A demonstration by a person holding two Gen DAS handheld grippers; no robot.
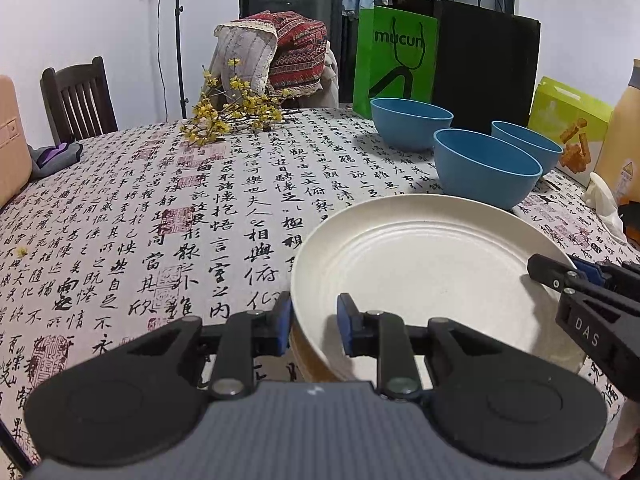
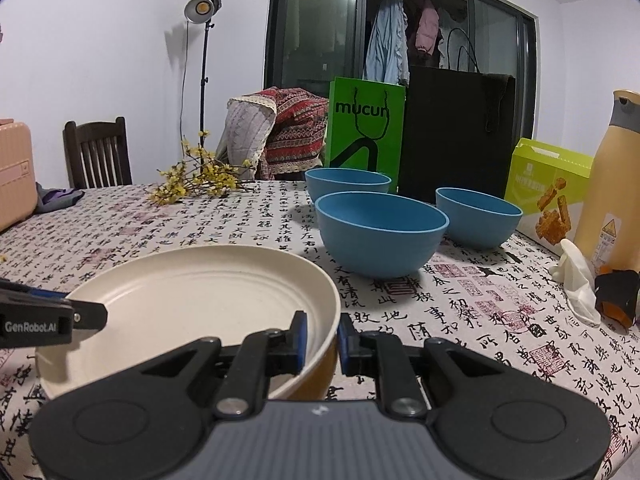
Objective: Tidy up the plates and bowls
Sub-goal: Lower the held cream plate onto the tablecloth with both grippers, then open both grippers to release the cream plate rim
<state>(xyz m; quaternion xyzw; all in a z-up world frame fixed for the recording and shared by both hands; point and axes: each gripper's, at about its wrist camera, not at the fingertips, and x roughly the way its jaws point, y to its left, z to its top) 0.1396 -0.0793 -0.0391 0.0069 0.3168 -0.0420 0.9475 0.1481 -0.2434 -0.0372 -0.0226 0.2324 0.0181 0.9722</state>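
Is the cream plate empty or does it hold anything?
Empty. The cream plate shows only its bare ringed inside in both wrist views. The left gripper and right gripper each pinch its rim on opposite sides.

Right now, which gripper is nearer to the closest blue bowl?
Right. The right gripper clamps the cream plate on the rim side facing the closest blue bowl; the left gripper clamps the opposite rim, across the plate from that bowl.

Cream plate (image 2: 192,292); three blue bowls (image 2: 380,232); white tablecloth (image 1: 140,216) printed with black calligraphy, red seals; green bag (image 2: 366,128).
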